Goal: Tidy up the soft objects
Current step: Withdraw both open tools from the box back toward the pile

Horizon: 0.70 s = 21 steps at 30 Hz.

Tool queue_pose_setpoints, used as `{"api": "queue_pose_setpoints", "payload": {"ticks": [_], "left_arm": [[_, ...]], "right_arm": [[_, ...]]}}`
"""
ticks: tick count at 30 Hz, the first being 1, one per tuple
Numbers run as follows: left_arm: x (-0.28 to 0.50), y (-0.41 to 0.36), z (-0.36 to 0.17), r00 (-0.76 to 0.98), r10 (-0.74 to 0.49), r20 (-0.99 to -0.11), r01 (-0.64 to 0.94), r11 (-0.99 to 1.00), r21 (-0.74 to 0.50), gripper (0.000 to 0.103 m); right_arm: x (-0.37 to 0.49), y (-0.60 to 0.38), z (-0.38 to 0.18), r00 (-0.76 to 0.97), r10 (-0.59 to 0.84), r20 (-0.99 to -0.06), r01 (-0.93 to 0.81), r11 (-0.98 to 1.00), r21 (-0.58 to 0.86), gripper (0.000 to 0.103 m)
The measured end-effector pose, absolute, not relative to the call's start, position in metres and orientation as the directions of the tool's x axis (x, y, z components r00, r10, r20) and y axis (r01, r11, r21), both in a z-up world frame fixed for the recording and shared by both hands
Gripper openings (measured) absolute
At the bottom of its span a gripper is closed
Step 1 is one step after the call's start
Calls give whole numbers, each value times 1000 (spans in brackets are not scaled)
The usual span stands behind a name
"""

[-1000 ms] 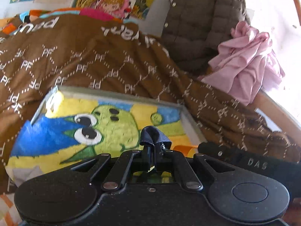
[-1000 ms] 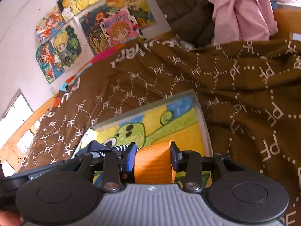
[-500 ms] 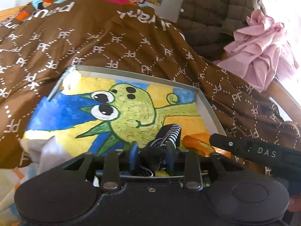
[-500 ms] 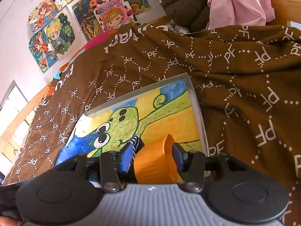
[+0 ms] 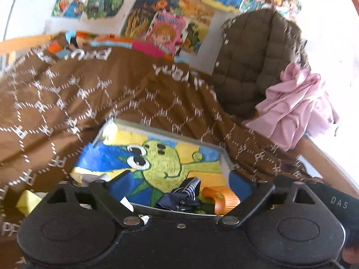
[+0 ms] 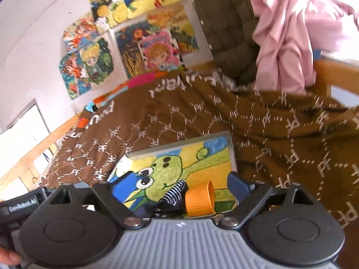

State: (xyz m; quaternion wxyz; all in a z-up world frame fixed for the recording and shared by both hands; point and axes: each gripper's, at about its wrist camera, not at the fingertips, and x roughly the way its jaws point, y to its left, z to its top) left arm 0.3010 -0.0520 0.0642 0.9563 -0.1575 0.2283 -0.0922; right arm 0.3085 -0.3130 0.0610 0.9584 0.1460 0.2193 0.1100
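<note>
We hold both grippers over a bed covered by a brown quilt printed with white "PF" letters and dotted diamonds (image 5: 67,103). A shallow grey-rimmed tray lined with a painted green cartoon creature on yellow and blue (image 6: 232,154) lies on the quilt, directly ahead in both wrist views.

The left gripper (image 5: 179,192) is released: its jaws stand wide apart and clamp nothing. The right gripper (image 6: 179,186) is likewise spread wide, with both blue pads clear of any object.

The soft objects lie inside the tray at its near edge. A dark navy cloth with a striped black-and-white part (image 5: 185,194) is bunched near the middle of that edge. A rolled orange ribbed fabric piece (image 6: 199,199) lies just beside it, on its right; we cannot tell whether the two touch.

Beyond the quilt, a dark brown quilted puffer jacket (image 5: 253,67) and a crumpled pink garment (image 5: 294,105) hang at the far right corner by a wooden bed frame (image 6: 334,71). Colourful cartoon posters (image 6: 134,35) cover the white wall behind the bed. A yellow cloth strip (image 5: 27,200) lies on the quilt left of the tray.
</note>
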Motion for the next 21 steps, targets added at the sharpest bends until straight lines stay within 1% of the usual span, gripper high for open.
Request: {"api": "queue_pose_setpoints", "payload": {"ticks": [5, 13, 18, 21], "left_arm": [[256, -47, 78, 901, -232, -368, 108, 939, -327, 100], [197, -38, 77, 905, -235, -355, 120, 941, -316, 102], [165, -34, 66, 901, -239, -361, 137, 948, -287, 102], [147, -30, 56, 895, -247, -372, 146, 949, -278, 102]], "right_arm": [[268, -307, 75, 897, 286, -337, -190, 938, 291, 103], [204, -287, 74, 900, 298, -319, -244, 949, 198, 103], [170, -280, 64, 900, 294, -322, -240, 951, 197, 103], [151, -278, 56, 896, 282, -344, -223, 954, 200, 103]]}}
